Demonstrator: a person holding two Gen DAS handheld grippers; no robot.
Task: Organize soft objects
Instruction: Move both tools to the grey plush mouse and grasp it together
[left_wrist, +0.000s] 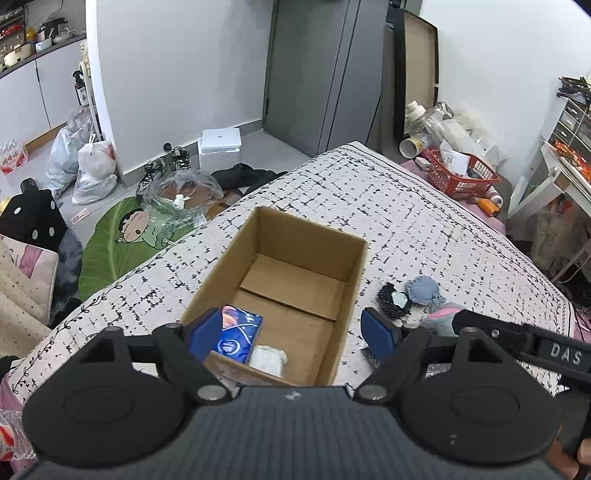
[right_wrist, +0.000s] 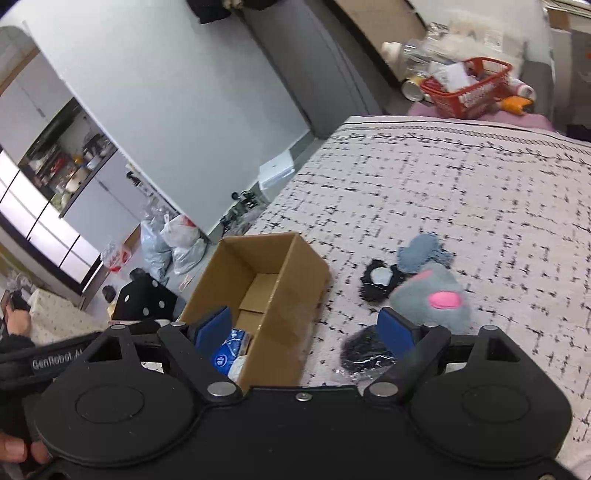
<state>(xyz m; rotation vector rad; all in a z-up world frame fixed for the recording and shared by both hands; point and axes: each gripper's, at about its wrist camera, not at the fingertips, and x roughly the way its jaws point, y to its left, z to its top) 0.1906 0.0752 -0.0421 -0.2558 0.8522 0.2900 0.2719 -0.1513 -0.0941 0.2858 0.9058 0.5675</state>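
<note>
An open cardboard box (left_wrist: 334, 236) stands on the patterned bed cover; it also shows in the right wrist view (right_wrist: 295, 295). Inside lie a blue packet (left_wrist: 236, 338) (right_wrist: 225, 354) and a white soft bundle (left_wrist: 267, 360). Right of the box lie a grey plush with a pink patch (right_wrist: 432, 295) (left_wrist: 441, 315), a blue-grey fabric piece (right_wrist: 421, 253) (left_wrist: 421, 288), a black item with a pale centre (right_wrist: 378, 280) (left_wrist: 393, 299) and a black bagged item (right_wrist: 364, 352). My left gripper (left_wrist: 291, 332) is open and empty above the box's near end. My right gripper (right_wrist: 304, 330) is open and empty, over the box's right wall.
The bed cover (left_wrist: 424, 221) drops off at its left edge to a floor with a green leaf mat (left_wrist: 110, 243) and bags (left_wrist: 92, 170). A red basket (left_wrist: 461, 173) (right_wrist: 469, 86) with clutter stands at the bed's far end. The other gripper's arm (left_wrist: 535, 347) reaches in at right.
</note>
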